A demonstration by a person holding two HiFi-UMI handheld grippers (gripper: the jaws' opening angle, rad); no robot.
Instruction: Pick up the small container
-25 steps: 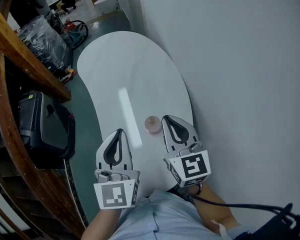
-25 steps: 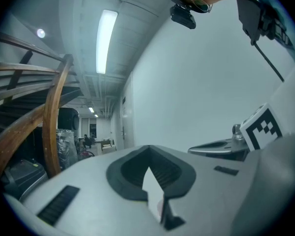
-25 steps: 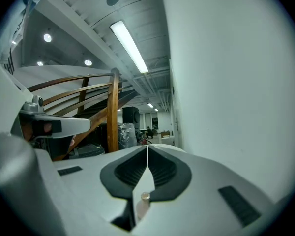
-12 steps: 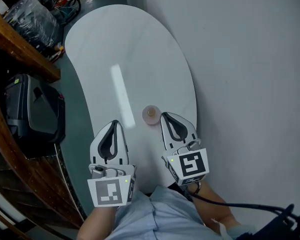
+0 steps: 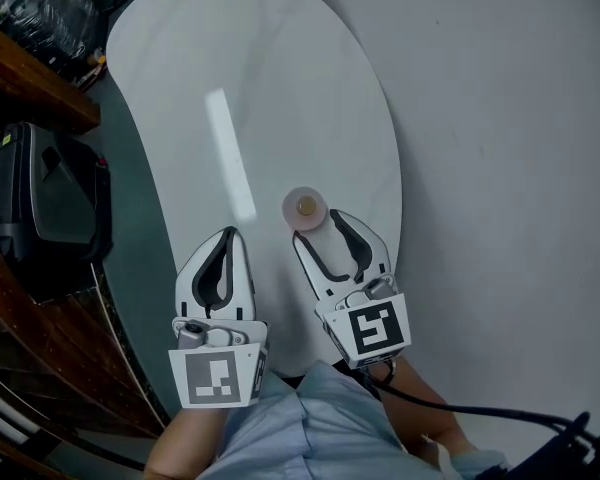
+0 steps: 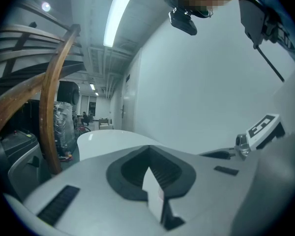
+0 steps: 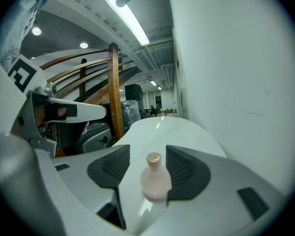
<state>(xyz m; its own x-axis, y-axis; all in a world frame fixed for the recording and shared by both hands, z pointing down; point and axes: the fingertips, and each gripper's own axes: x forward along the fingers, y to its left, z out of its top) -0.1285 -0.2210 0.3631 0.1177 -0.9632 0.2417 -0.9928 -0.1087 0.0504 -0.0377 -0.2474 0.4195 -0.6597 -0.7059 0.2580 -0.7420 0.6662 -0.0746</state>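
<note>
While the right gripper [image 5: 320,230] is held over the white table [image 5: 180,88], its jaws are opening, w/ the small pink bottle [image 5: 305,208] standing upright at the very mouth of the gap. In the right gripper view the bottle sits on the tabletop btwn the two dark ribbed pads, close against the right-hand one and clear of the other. Nothing clamps it, so that gripper is released. Bottle has a round body, narrow neck, tan cap.

Left gripper [image 5: 228,236] is beside the right one, nearer the table's left edge. Its jaws are clenched together on nothing, tips pointing up the table.

Wall [image 5: 500,118] runs along the table's right side. Black case [image 5: 40,198] sits off the left edge, near a wooden rail [image 5: 30,78]. Person's light-blue shirt [image 5: 280,438] shows at bottom, and a black cable [image 5: 480,413] runs from below the right gripper toward bottom right.
</note>
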